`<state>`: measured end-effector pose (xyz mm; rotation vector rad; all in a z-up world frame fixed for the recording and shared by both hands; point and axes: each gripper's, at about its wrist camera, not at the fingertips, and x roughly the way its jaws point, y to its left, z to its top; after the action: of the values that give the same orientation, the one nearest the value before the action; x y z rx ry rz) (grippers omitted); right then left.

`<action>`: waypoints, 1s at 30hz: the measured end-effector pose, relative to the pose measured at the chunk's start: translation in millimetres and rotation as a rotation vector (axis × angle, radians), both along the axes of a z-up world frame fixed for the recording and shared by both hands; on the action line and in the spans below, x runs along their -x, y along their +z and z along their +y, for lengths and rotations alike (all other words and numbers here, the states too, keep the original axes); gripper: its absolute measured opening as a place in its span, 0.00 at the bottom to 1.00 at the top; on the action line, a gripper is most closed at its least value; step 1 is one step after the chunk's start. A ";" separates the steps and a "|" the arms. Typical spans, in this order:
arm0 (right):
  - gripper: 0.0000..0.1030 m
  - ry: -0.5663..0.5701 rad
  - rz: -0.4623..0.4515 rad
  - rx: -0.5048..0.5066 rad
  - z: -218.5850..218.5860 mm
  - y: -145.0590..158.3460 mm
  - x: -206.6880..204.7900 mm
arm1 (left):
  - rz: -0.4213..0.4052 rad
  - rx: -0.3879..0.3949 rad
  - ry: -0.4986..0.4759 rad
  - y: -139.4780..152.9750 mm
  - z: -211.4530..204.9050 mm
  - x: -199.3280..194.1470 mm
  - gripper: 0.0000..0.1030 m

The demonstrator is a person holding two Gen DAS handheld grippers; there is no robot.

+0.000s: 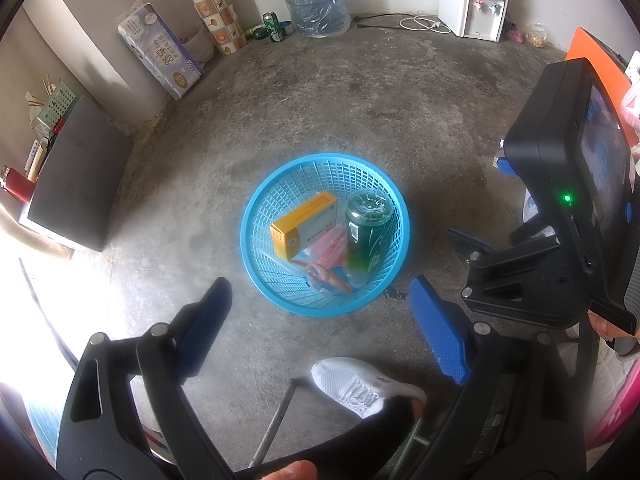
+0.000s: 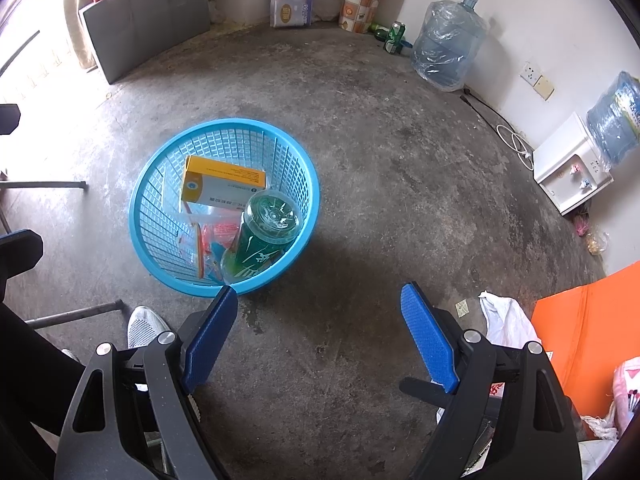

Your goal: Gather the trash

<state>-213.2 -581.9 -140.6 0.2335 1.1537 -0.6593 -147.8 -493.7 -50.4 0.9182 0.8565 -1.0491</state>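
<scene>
A round blue plastic basket [image 1: 260, 208] [image 2: 152, 184] stands on the concrete floor. Inside lie a yellow and white carton [image 1: 304, 224] [image 2: 222, 182], a green plastic bottle [image 1: 366, 236] [image 2: 264, 236] leaning bottom-up, and clear wrappers with red print [image 1: 326, 264] [image 2: 208, 240]. My left gripper [image 1: 320, 300] hovers open above the basket's near rim with nothing between its blue pads. My right gripper [image 2: 318, 296] is open too, to the basket's right over bare floor. In the left wrist view the right gripper's body [image 1: 560, 208] shows at the right edge.
A white shoe [image 1: 356, 384] [image 2: 144, 326] is near the basket, beside metal legs [image 2: 76, 314]. Along the walls stand a water jug [image 1: 314, 0] [image 2: 444, 48], a green can [image 1: 273, 27] [image 2: 395, 37], a dispenser [image 1: 472, 4] [image 2: 568, 168] and a grey box [image 1: 80, 176]. An orange board [image 2: 588, 320] and white bag [image 2: 504, 320] lie right.
</scene>
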 end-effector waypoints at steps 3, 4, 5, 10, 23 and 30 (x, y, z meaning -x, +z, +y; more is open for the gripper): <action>0.79 -0.001 0.002 0.000 0.3 -0.1 0.0 | 0.001 -0.001 0.000 0.1 -0.1 0.0 0.84; 0.79 -0.002 0.003 0.001 0.8 -0.1 0.1 | 0.001 0.000 0.000 0.2 -0.1 0.0 0.84; 0.79 -0.002 0.002 0.000 1.1 -0.2 0.2 | 0.001 0.000 0.000 -0.1 0.0 -0.1 0.84; 0.79 -0.002 0.003 0.000 1.3 -0.5 0.3 | 0.001 0.000 0.000 -0.1 0.0 0.1 0.84; 0.79 0.001 0.004 0.000 1.0 -0.7 1.4 | -0.010 0.012 -0.005 0.4 2.7 0.4 0.84; 0.79 0.000 0.004 -0.002 1.2 -0.9 1.5 | -0.028 0.010 -0.005 1.3 2.7 0.9 0.84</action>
<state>-214.7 -580.6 -141.5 0.2336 1.1582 -0.6589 -148.7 -491.1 -49.1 0.9245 0.8254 -1.0418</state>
